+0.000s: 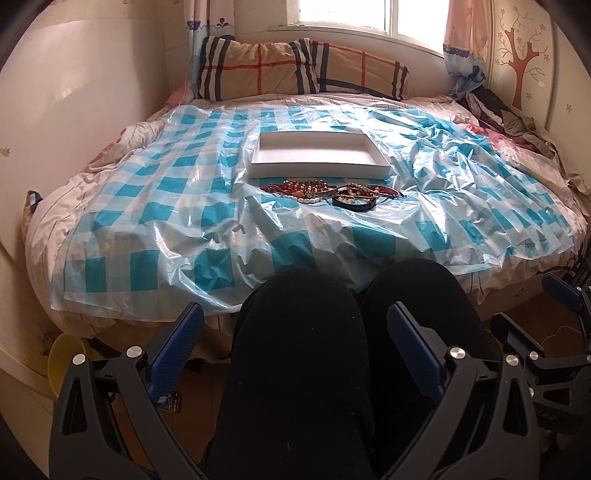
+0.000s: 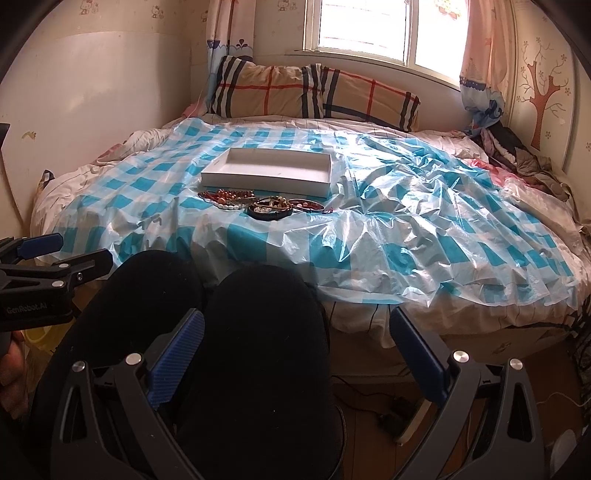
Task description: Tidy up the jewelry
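1. Left gripper: blue-padded fingers spread wide, nothing between them. It hangs low over the person's knees, short of the bed edge.
2. Right gripper: same posture, jaws parted wide and empty, blue pads facing each other above the dark trousers. Well back from the bed.
3. Each gripper shows at the margin of the other's view; a hand is partly seen at the left edge of the right wrist view, gripping a handle.
4. Person is seated at the foot of the bed, knees just beside the mattress edge.
5. A crinkled plastic sheet, blue-and-white check, covers most of the bedding; it is rumpled more on the right side.
6. Jewelry pile lies on the sheet near the middle of the bed: amber-brown beads, a strand of white beads, red cord, a dark bangle at the near side. Individual pieces too small to sort out.
7. White shallow box sits just beyond the pile, almost touching it, open side up, interior bare.
8. Two plaid pillows lean against the wall under the window.
9. Heap of dark clothes at the far right corner, by a tree decal on the wall.
10. Yellow basin on the floor at lower left, partly hidden.
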Available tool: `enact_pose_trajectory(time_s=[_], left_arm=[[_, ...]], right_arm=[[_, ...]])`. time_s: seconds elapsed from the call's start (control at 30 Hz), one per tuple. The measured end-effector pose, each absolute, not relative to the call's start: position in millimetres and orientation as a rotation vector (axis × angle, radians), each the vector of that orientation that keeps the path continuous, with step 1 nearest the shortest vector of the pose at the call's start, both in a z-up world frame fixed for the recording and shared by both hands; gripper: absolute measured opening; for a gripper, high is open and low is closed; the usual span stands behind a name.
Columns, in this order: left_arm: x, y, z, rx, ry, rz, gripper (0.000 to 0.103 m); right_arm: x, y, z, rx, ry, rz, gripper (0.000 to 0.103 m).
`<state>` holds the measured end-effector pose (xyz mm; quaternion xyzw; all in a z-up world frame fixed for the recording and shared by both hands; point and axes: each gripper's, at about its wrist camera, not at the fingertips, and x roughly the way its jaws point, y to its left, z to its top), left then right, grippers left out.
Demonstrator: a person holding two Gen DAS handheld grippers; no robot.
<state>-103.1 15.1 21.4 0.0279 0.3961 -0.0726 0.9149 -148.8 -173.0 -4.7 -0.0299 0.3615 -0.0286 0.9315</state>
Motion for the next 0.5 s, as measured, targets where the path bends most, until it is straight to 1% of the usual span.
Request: enact_pose_trajectory(time_s=[0.5], left_arm=[[-100.7,17.6,24.3,0.056,0.82,-0.141,0.095]], right_arm=[[-147.6,-173.3,-2.9,-0.062,0.739,-0.061,0.096]])
